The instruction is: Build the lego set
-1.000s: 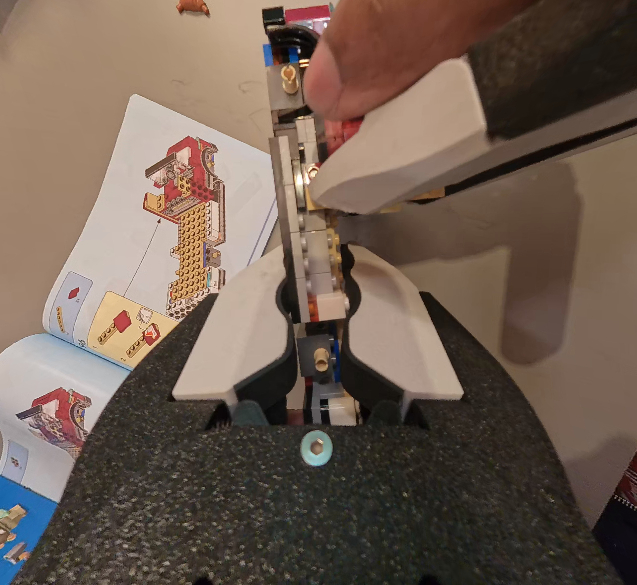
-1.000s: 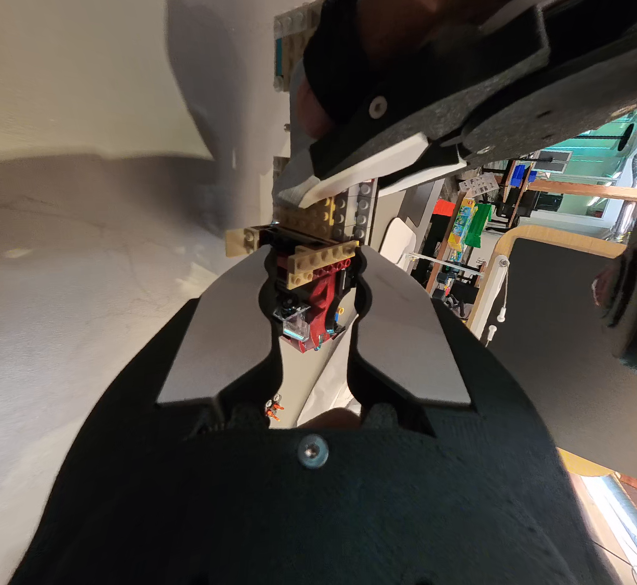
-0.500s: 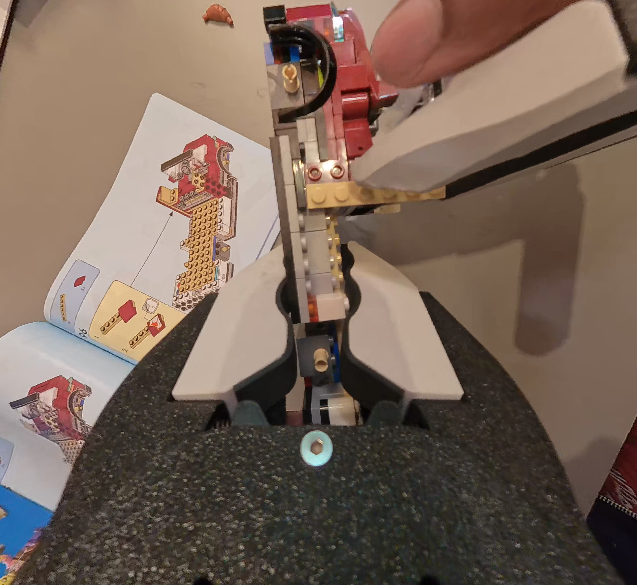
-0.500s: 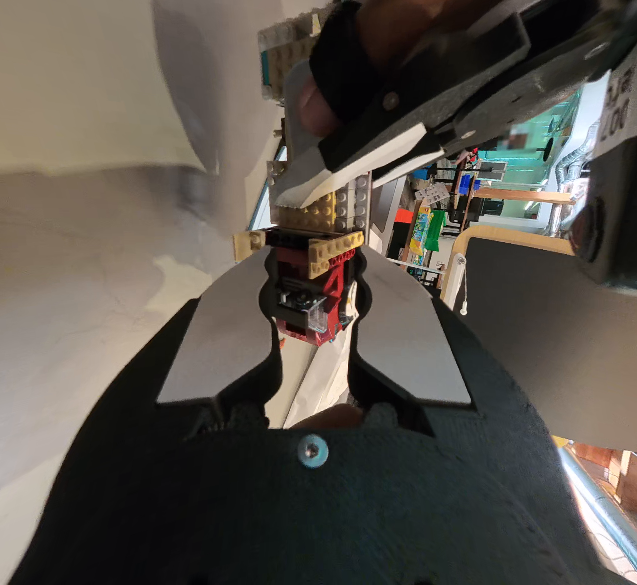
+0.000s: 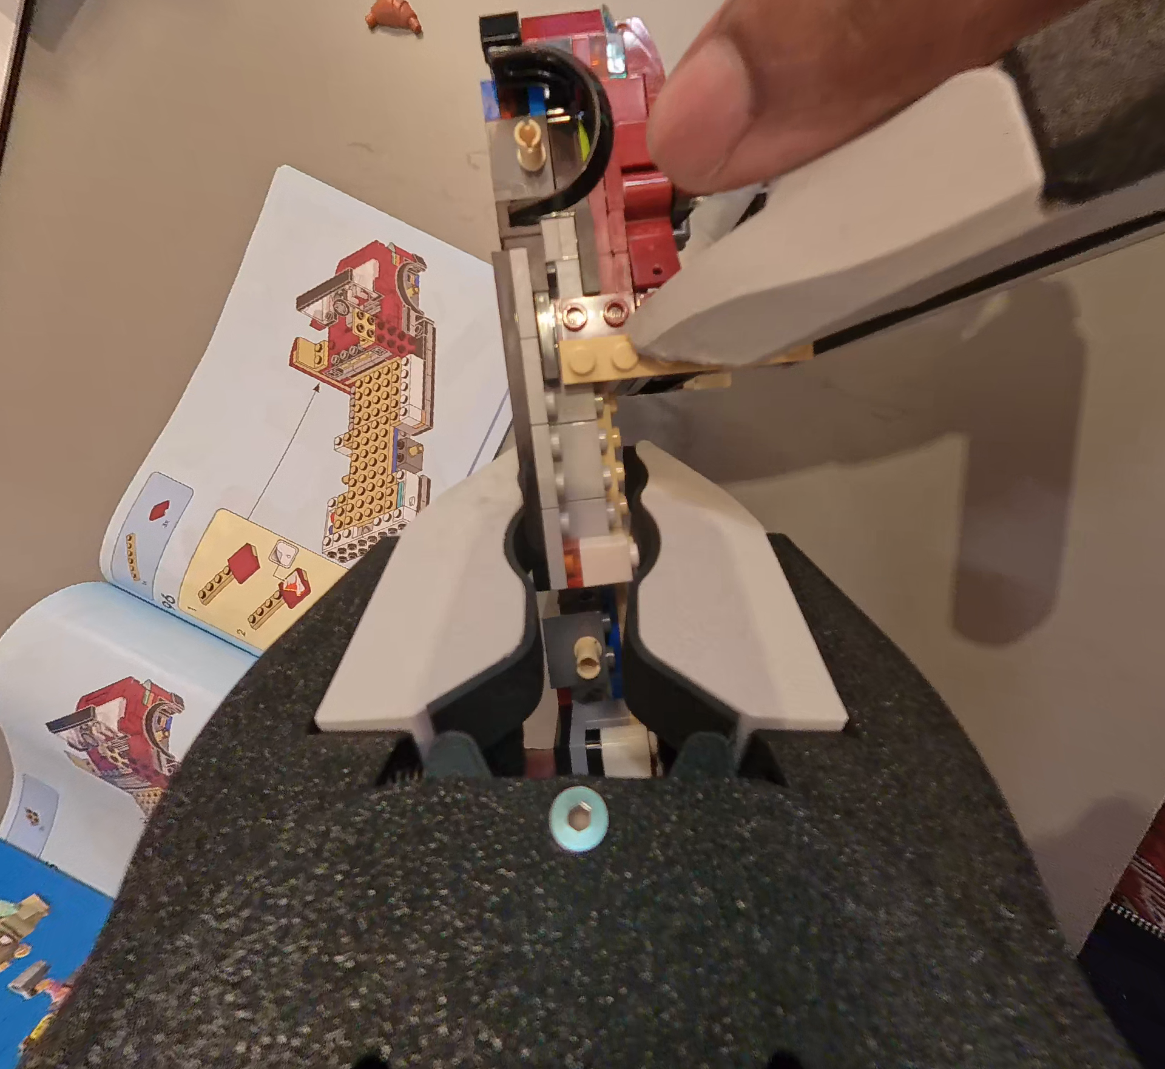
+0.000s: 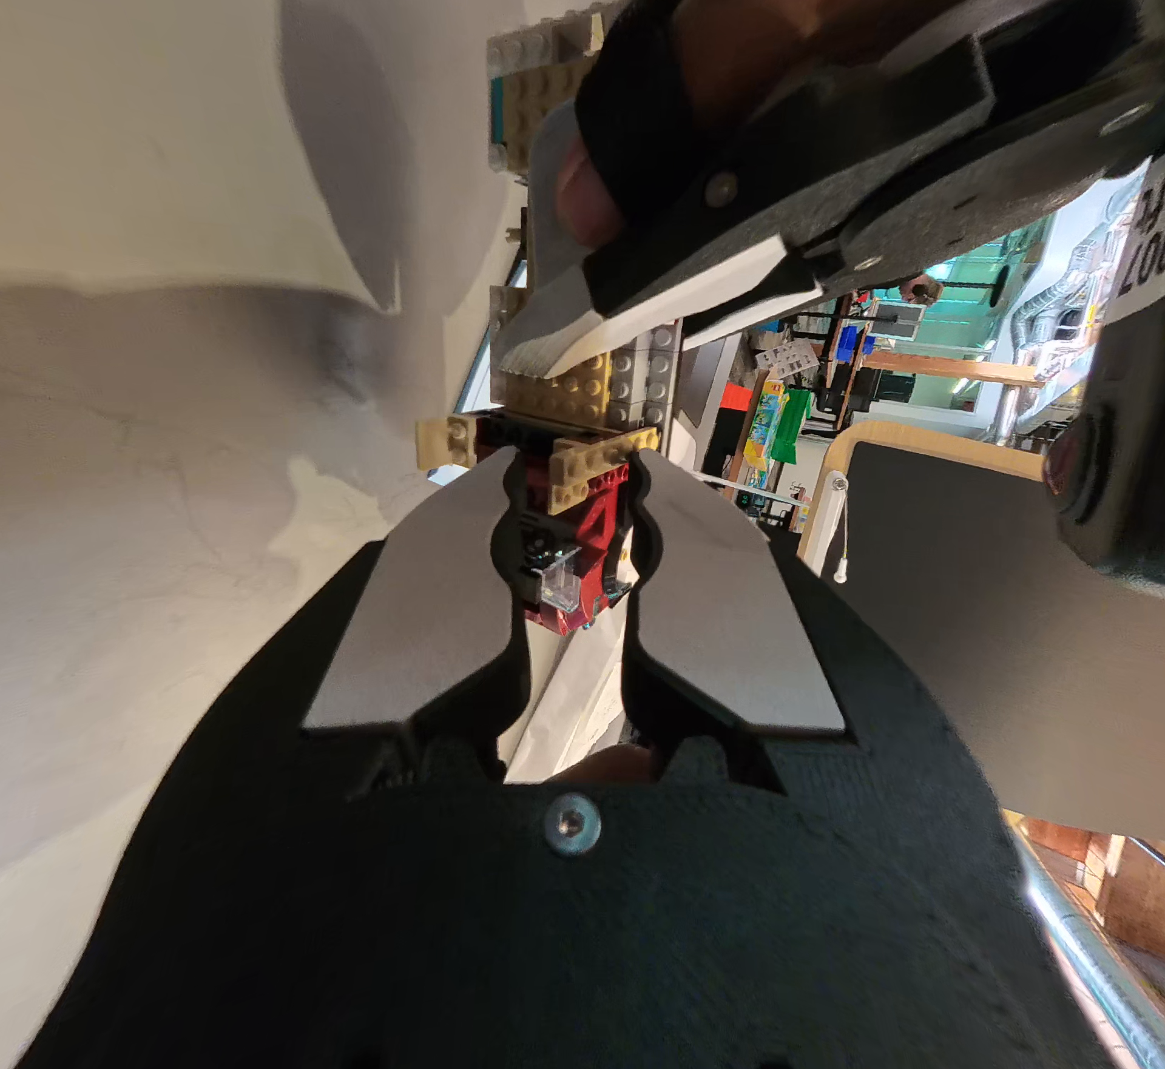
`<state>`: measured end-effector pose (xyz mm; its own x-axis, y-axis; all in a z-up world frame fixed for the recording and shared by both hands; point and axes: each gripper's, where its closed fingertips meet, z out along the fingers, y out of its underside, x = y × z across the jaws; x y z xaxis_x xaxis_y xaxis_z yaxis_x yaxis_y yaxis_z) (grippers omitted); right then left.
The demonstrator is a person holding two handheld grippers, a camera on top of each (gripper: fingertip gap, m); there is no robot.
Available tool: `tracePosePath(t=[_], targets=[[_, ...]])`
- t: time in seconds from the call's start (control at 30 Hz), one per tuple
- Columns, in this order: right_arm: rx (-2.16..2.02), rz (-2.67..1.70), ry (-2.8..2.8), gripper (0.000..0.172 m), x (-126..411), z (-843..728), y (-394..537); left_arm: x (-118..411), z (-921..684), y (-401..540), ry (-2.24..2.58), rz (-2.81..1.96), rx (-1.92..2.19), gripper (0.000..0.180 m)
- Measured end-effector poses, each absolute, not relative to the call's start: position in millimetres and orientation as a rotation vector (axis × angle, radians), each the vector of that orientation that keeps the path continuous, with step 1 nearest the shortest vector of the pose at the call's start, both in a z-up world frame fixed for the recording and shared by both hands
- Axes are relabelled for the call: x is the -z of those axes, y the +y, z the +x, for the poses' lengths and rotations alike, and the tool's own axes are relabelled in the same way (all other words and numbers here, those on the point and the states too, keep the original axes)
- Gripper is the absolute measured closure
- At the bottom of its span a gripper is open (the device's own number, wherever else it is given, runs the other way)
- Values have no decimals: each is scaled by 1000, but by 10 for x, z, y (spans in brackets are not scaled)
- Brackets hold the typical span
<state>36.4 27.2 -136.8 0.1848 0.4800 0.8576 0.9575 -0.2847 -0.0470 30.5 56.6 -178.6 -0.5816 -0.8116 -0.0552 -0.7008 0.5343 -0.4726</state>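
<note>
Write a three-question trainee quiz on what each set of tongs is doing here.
1. True or false: the left tongs clamp the grey and tan base of the brick model.
2. Which part do the right tongs grip: A, the dark red cab end; B, the booklet; C, the croissant piece?
3. Fill in: the open booklet lies to the model's ____ in the left wrist view.

Key: 1 true. 2 A, the cab. 3 left.
</note>
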Motion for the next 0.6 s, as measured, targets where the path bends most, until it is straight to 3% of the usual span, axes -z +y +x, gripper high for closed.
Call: tracePosePath(t=[0.33, 0.6], targets=[[946, -1874, -1332, 141, 1336, 353, 266, 1772, 307, 544, 2512, -1270, 651, 155], [846, -1911, -1355, 115, 1316, 289, 255, 1732, 303, 607, 2486, -1281, 631, 155]])
